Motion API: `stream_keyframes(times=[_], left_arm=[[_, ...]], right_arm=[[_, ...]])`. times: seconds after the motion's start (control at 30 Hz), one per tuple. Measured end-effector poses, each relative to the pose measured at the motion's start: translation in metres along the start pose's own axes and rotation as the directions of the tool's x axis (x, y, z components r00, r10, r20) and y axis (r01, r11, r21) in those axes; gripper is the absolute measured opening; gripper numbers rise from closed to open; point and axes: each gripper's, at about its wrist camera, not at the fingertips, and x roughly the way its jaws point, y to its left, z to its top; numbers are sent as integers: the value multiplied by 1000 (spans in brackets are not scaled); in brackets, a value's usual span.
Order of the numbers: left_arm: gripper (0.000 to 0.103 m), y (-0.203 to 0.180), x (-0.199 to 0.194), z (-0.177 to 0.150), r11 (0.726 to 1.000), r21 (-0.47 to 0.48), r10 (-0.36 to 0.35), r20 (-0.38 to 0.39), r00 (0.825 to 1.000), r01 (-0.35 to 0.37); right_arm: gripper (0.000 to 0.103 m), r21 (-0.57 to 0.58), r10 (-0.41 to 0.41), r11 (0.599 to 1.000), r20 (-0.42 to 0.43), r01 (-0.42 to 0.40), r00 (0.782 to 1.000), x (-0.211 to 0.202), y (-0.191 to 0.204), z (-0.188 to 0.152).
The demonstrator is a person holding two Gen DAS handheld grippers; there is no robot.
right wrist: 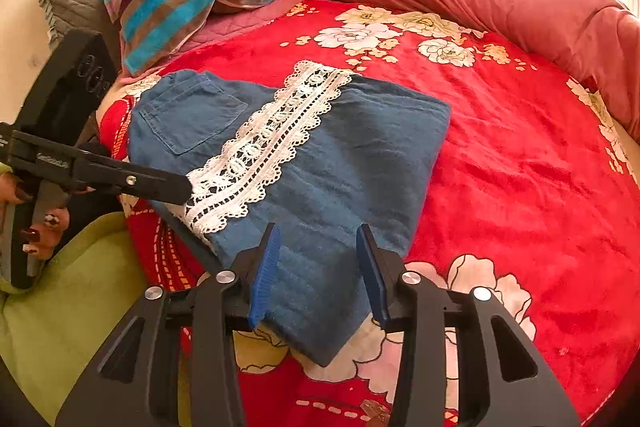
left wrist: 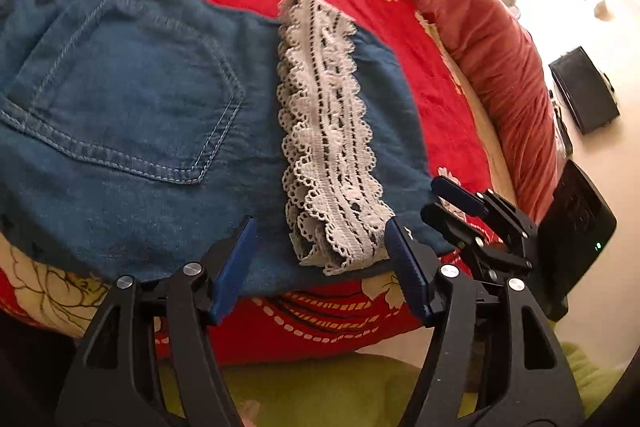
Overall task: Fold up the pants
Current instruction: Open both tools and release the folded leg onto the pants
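Folded blue pants (right wrist: 320, 155) near the bed's (right wrist: 520, 167) front edge, left tool (left wrist: 322, 247) and right tool (right wrist: 318, 259) both parted, holding nothing

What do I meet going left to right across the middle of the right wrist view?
Left gripper held in the person's hand → back pocket of the folded blue pants → white lace trim → plain denim → red floral blanket → rolled pink quilt at the edge.

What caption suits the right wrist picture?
Folded blue pants with a lace strip lie on a red floral blanket, two open grippers nearby.
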Motion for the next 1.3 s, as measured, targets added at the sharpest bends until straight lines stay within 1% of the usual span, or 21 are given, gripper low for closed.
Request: stream_keyframes(times=[0.07, 0.17, 0.2, 0.23, 0.27, 0.3, 0.37, 0.43, 0.47, 0.5, 0.53, 0.63, 0.7, 0.8, 0.83, 0.9, 1.17, 1.23, 1.3], left_arm=[[67, -3, 3, -1, 1000, -5, 3, -3, 1000, -3], [68, -13, 8, -1, 999, 24, 34, 4, 999, -34], [56, -15, 9, -1, 998, 32, 44, 6, 999, -45], [29, -17, 11, -1, 998, 36, 48, 7, 999, -48], [20, -17, 13, -2, 999, 34, 42, 1, 999, -42], [16, -17, 14, -3, 998, 36, 49, 2, 999, -49], [12, -22, 8, -5, 996, 62, 63, 20, 998, -64], [11, -32, -7, -8, 989, 116, 82, 62, 995, -89], [11, -35, -14, -10, 984, 137, 105, 83, 991, -116], [11, -37, -18, -12, 977, 153, 135, 96, 986, -149], [11, -33, -19, -13, 976, 146, 147, 94, 985, -159], [11, -21, -11, -17, 983, 108, 143, 50, 989, -147], [11, -21, -8, -18, 982, 117, 146, 39, 988, -150], [15, -25, -6, -16, 976, 143, 162, 38, 986, -166], [17, -24, -5, -16, 976, 143, 161, 33, 986, -164], [18, -22, -4, -17, 977, 140, 156, 26, 987, -158], [20, -23, -3, -15, 976, 148, 158, 29, 987, -161], [24, -24, -4, -15, 975, 147, 164, 34, 986, -168], [24, -25, -5, -15, 974, 148, 166, 38, 985, -169]], right_arm=[[46, 4, 1, 1000, 3, -1, 1000, 0, -1, 0], [47, 11, 6, 1000, 7, -6, 1000, 0, -2, -1], [47, 13, 6, 1000, 7, -6, 1000, 0, -3, -2], [47, 16, 7, 1000, 6, -7, 1000, 0, -3, -2], [47, 19, 9, 1000, 5, -9, 1000, 1, -4, -2], [47, 22, 10, 1000, 4, -10, 1000, 1, -4, -2], [47, 29, 13, 999, 2, -13, 1000, 1, -4, -2], [47, 23, 15, 1000, 8, -15, 1000, -1, -2, 0], [47, 13, 19, 1000, 15, -19, 1000, -3, 0, 2], [47, 4, 22, 1000, 19, -22, 1000, -4, 2, 4], [47, -9, 26, 1000, 25, -26, 999, -5, 6, 5], [47, -25, 36, 999, 19, -36, 999, -2, 12, 8], [47, -32, 37, 999, 6, -37, 999, 2, 15, 7], [47, -36, 6, 999, -31, -7, 1000, 8, 13, 3], [47, -30, -17, 999, -64, 15, 998, 13, 10, 0], [47, -12, -32, 999, -94, 31, 995, 18, 4, -6], [47, -1, -29, 1000, -99, 29, 995, 16, -2, -15], [48, 2, -30, 1000, -101, 30, 994, 15, -3, -14], [48, 2, -29, 1000, -100, 30, 995, 15, -3, -14]])
